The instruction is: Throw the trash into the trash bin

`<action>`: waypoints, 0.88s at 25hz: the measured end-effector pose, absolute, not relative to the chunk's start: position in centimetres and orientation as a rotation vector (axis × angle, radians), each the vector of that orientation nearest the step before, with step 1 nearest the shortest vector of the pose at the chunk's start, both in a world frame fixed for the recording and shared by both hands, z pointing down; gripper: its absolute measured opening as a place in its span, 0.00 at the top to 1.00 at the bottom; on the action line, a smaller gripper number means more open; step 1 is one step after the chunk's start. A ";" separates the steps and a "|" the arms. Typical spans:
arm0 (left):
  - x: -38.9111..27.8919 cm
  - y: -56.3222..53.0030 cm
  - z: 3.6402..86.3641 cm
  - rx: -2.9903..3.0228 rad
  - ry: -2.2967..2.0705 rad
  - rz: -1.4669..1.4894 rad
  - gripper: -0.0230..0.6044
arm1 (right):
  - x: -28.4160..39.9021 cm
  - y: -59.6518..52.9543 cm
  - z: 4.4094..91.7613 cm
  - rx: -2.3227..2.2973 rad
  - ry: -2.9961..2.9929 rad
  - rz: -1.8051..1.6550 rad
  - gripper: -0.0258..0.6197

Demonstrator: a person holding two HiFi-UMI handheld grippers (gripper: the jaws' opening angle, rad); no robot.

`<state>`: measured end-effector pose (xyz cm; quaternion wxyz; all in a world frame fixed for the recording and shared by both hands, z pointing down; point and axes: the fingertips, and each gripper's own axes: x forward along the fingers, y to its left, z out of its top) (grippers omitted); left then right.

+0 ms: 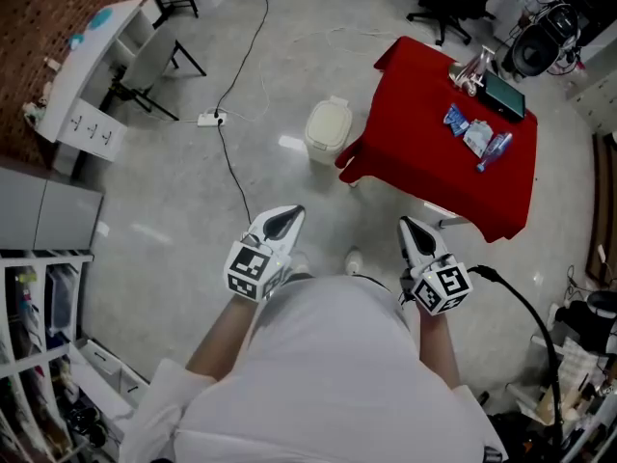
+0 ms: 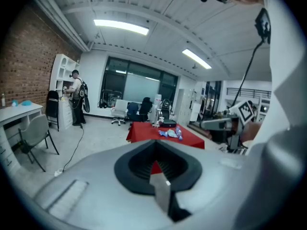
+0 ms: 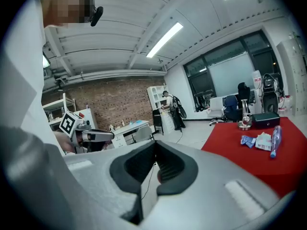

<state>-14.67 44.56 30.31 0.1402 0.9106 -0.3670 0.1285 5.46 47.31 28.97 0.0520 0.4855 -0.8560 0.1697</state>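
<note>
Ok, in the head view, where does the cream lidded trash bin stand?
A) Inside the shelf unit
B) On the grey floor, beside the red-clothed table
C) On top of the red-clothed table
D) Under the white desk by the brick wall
B: the cream lidded trash bin stands on the grey floor, next to the left corner of the red-clothed table.

The trash (image 1: 479, 138) on the table (image 1: 415, 143) at two o'clock in the head view is too small to identify. The shelf (image 1: 48, 256) at eight o'clock is cut by the left edge.
</note>
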 end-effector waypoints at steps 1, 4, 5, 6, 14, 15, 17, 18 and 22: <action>-14.9 44.5 30.4 2.632 -1.055 0.374 0.96 | 5.3 47.3 29.0 1.480 -2.603 0.521 0.96; -15.5 44.2 30.5 2.638 -1.040 0.378 0.96 | 4.6 47.2 29.1 1.485 -2.599 0.531 0.96; -15.8 44.2 30.6 2.641 -1.036 0.380 0.96 | 4.4 47.2 29.2 1.487 -2.595 0.531 0.96; -16.0 44.1 30.6 2.645 -1.031 0.381 0.96 | 4.2 47.2 29.3 1.490 -2.591 0.530 0.96; -19.0 44.6 31.5 2.690 -0.952 0.403 0.96 | 1.2 47.7 29.6 1.520 -2.599 0.533 0.96; -19.4 44.7 31.6 2.696 -0.938 0.412 0.96 | 0.8 47.7 29.7 1.524 -2.601 0.533 0.96; -20.3 44.7 31.9 2.703 -0.922 0.426 0.96 | 0.2 47.7 29.8 1.538 -2.598 0.536 0.96; -20.8 44.7 31.9 2.704 -0.919 0.430 0.96 | -0.1 47.7 29.9 1.546 -2.595 0.538 0.96; -22.2 44.4 32.3 2.702 -0.916 0.443 0.96 | -0.9 47.6 30.3 1.571 -2.585 0.559 0.96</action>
